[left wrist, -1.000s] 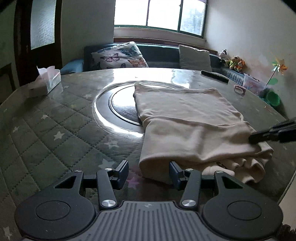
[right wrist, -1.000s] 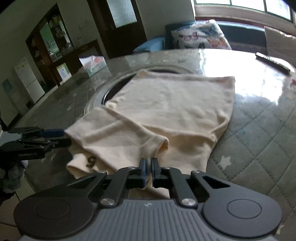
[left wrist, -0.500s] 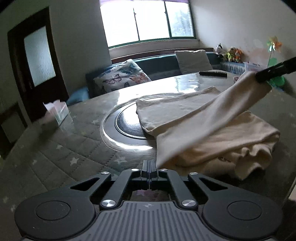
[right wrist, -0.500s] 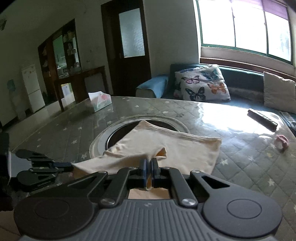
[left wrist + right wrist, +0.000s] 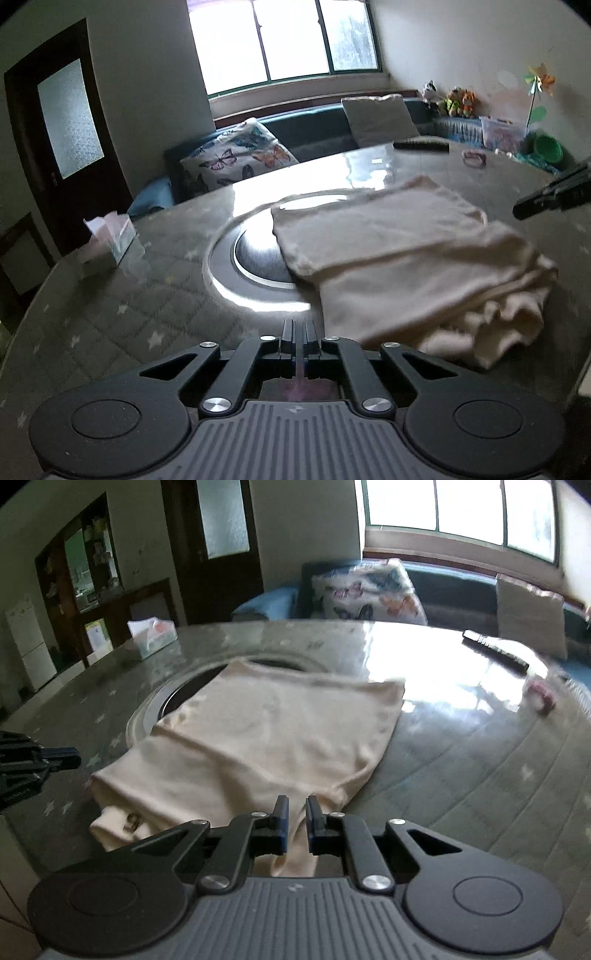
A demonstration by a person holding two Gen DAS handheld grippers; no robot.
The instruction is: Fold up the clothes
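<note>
Table: 1 garment, 2 tongs.

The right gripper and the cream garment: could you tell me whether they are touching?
Cannot tell. In the right wrist view, right gripper stands slightly open with garment showing between its fingers.

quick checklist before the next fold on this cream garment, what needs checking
1. Left hand-held gripper free of cloth: ok, fingers nearly shut with nothing between them.
2. Right hand-held gripper released: ok, fingers slightly apart; cloth lies just ahead of and below them, contact cannot tell.
3. Cream garment lying flat: not ok, the near edge is bunched in loose rolls.
4. Garment fully on the table: cannot tell, the near end sits close to the table edge.
5. Fold path clear: ok, tissue box, remote and pink item sit apart from the cloth.
</note>
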